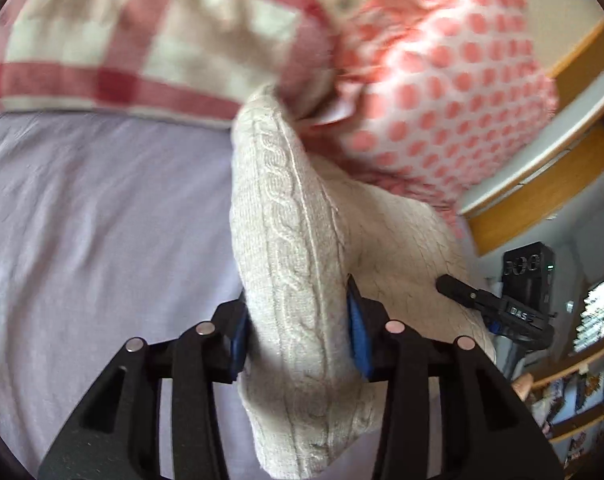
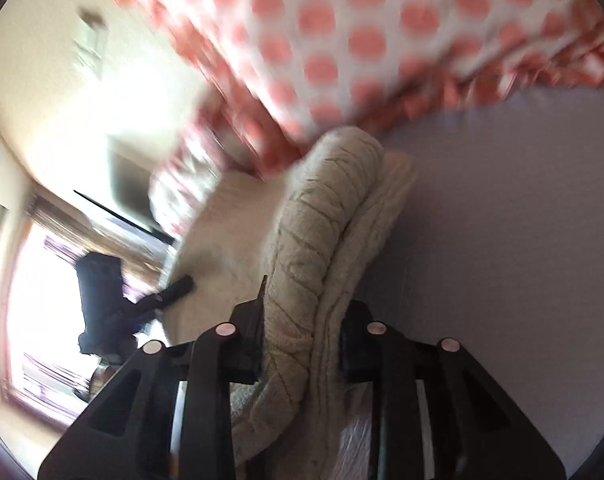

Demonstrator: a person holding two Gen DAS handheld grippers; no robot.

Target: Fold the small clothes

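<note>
Progress: looks early-to-mid fold, judged from how things lie. The cream cable-knit garment is lifted off the lilac bed sheet, not lying flat, no finished flat fold visible. Both tools hold it. Left to do, prob.: bring the held edges over, lay the piece flat, smooth, set aside. No stack of folded items in view.

Left tool: pinching a bunched band of the knit, blue pads pressed into the fabric either side. Right tool: pinching a doubled/rolled edge of the same knit; jaws closed on it from both sides. The right tool also shows in left wrist view, tip against the knit at far right.

Where: knit hangs btwn the two tools above the sheet, top end near the pillows.

Materials/shapes: knit is thick, soft, twisted-cable ribs lengthwise, slightly fuzzy; edge in right view reads as a chunky ribbed roll. Sheet thin, smooth, faint creases. Behind: white pillow w/ pink polka dots and ruffled trim, and red-and-beige checked pillow, both blurred by motion. Wooden bed frame at the right.
</note>
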